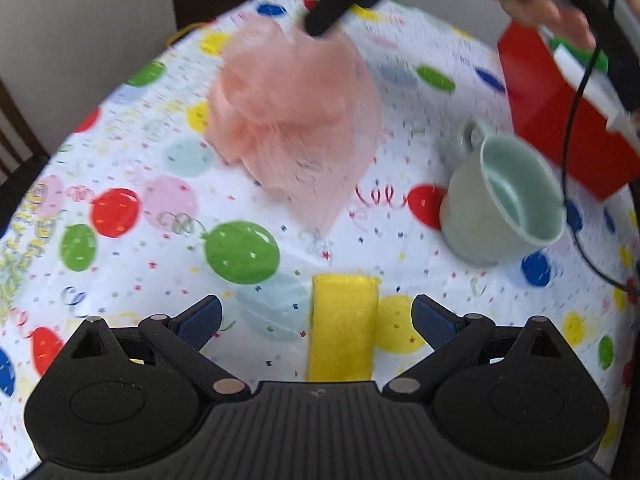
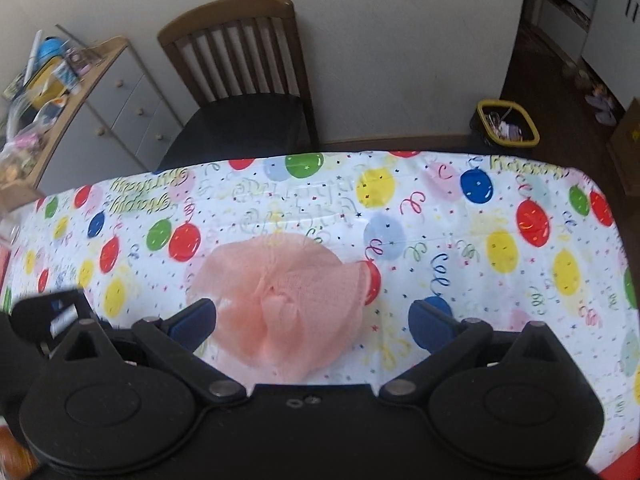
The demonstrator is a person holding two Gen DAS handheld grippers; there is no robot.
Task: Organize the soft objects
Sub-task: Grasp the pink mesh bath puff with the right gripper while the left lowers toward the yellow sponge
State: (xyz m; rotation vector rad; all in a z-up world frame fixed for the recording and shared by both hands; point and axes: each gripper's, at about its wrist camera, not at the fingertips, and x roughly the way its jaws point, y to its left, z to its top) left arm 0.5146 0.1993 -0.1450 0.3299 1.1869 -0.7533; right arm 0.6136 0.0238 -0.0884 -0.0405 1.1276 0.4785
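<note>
Two handheld grippers work over a table covered in a balloon-print cloth [image 1: 120, 152]. Seen from the left wrist camera, the left gripper [image 1: 316, 316] fills the bottom of the frame with its blue-padded jaws spread wide, closed on nothing; a yellow sponge [image 1: 342, 328] lies flat on the cloth between them, touching neither pad. Above it, in the upper middle of the frame, a peach mesh cloth [image 1: 292, 112] is bunched into a blurred mound, and a dark fingertip of the other gripper sits at its top edge. To the right, a pale green cup [image 1: 500, 208] rests on the cloth with its mouth tipped toward the camera. Just beyond the cup, at the upper right, stands a red box [image 1: 560, 128], with a black cable crossing in front of it and a blurred hand [image 1: 536, 8] above it.

From the right wrist camera, the right gripper [image 2: 312, 320] also has its jaws wide apart. The peach mesh cloth [image 2: 280, 292] lies in the lower middle of the frame, between the two pads, brushing the left-hand one and clear of the other. At the top of the frame a wooden chair [image 2: 240, 60] stands against the wall, a white drawer unit [image 2: 120, 108] sits at upper left, and a yellow-rimmed bin [image 2: 506, 124] at upper right.
</note>
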